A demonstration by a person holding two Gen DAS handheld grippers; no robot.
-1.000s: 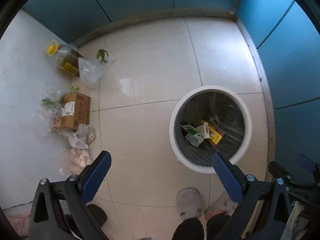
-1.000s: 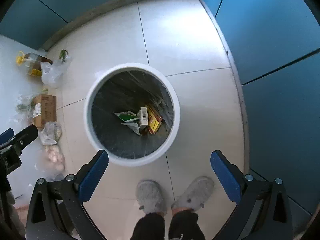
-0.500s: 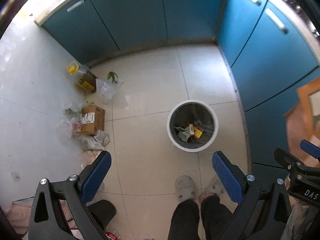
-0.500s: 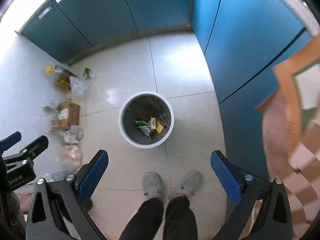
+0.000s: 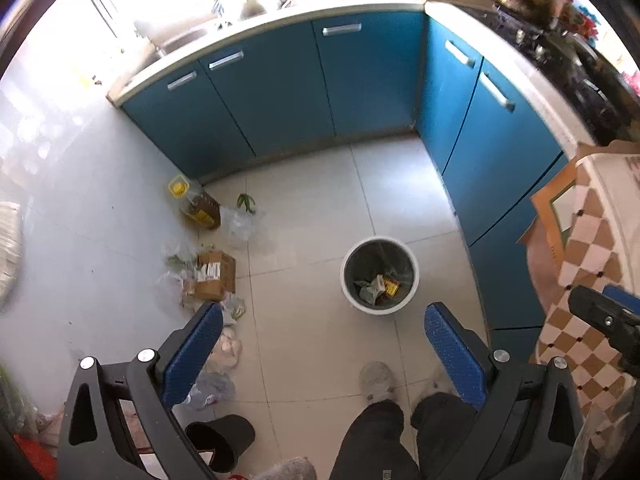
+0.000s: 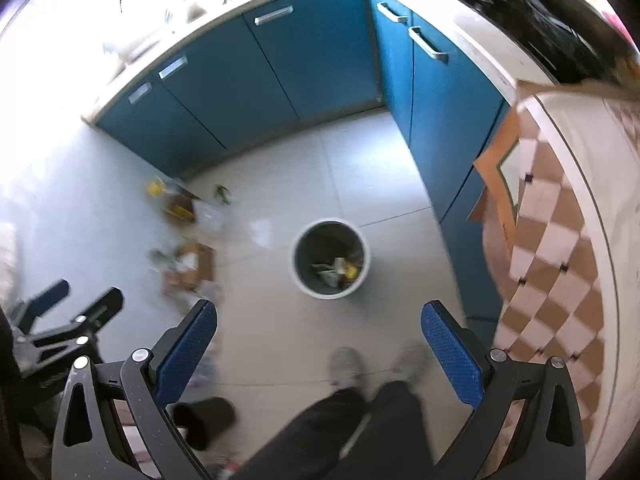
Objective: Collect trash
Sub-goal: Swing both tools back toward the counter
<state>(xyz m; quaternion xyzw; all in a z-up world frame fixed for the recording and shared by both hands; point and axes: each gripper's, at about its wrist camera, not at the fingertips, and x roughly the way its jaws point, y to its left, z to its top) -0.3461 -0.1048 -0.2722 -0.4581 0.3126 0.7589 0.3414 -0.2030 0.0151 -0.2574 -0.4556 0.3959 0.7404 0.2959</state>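
- Both cameras are rising well away from the floor since a second ago, so the blue cabinet fronts [image 5: 280, 92] and pale tabletop edge [image 5: 280, 16] are now showing.
- Judging by this, one drop is done and the next pickup is coming: the left gripper [image 5: 324, 344] and right gripper [image 6: 318, 344] are both hanging spread and empty.
- Inside the round white-rimmed grey bin [image 5: 379, 276], a few wrappers are lying.
- Leftover litter, including a brown cardboard box [image 5: 214, 274] and clear plastic bags [image 5: 240, 222], is sitting along the left wall, well apart from the bin.
- Open tile is lying between them; cabinets are hemming the right.
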